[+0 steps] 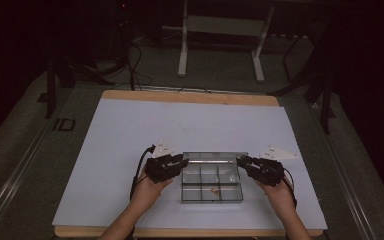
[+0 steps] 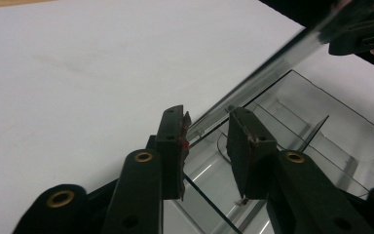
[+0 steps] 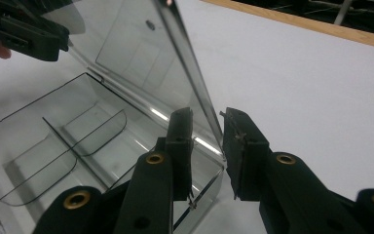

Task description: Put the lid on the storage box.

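The left gripper (image 1: 182,161) is sitting at the far left corner of a clear plastic compartment box (image 1: 211,185). Its jaws are standing a little apart, straddling the left end of the box's raised clear lid (image 2: 253,80). The lid edge is running between the pads and lying against the left pad; whether both pads are pressing on it cannot be told. The right gripper (image 1: 241,161) is mirroring this at the far right corner. Its jaws are also partly spread, and the lid's right edge (image 3: 190,63) is passing through the gap between them without a visible squeeze from both sides.

The person's hands are coming in from the near edge, one on each gripper. The box is resting near the middle of the near half of the white table top (image 1: 130,130), its lid tilted up along the far side. Thin dividers are splitting the box into compartments, and a small golden item (image 1: 213,190) is lying in the near middle one.
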### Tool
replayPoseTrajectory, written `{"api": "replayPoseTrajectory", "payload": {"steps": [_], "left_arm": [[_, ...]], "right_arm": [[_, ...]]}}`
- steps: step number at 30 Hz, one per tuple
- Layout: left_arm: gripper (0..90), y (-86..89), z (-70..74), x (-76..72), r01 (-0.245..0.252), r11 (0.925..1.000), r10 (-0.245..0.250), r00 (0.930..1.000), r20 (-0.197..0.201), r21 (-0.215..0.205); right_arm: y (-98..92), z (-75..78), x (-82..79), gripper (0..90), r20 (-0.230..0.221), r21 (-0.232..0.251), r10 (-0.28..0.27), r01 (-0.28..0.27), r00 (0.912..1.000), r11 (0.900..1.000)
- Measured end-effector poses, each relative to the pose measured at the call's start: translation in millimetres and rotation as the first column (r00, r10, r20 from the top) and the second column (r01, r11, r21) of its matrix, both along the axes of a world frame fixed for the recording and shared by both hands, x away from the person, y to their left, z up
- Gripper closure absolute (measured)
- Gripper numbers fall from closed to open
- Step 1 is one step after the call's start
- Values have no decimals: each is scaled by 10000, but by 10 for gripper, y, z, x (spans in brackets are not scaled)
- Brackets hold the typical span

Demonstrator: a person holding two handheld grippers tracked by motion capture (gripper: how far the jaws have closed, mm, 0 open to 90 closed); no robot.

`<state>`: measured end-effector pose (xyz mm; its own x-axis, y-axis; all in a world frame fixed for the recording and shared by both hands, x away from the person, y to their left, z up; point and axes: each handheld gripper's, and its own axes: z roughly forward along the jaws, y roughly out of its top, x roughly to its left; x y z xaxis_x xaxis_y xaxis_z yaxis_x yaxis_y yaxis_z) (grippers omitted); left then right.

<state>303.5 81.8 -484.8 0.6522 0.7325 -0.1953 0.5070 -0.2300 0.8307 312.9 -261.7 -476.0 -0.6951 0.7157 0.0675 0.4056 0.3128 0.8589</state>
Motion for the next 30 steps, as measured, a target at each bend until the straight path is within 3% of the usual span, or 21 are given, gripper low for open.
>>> {"api": "replayPoseTrajectory", "payload": {"steps": [18,23,30], "left_arm": [[680,19,-79,-110,321,9993,-317,9993,-206,205],[638,27,-119,-109,464,9987,-453,9979,-470,228],[552,51,-161,-131,530,9982,-513,9972,-546,294]], "right_arm": [[-57,-110,-142,709,-175,93,264,-262,9995,9996],[-82,-157,-146,597,-375,84,170,-167,9992,9998],[-139,-221,-153,503,-637,112,-10,17,9980,9999]]}}
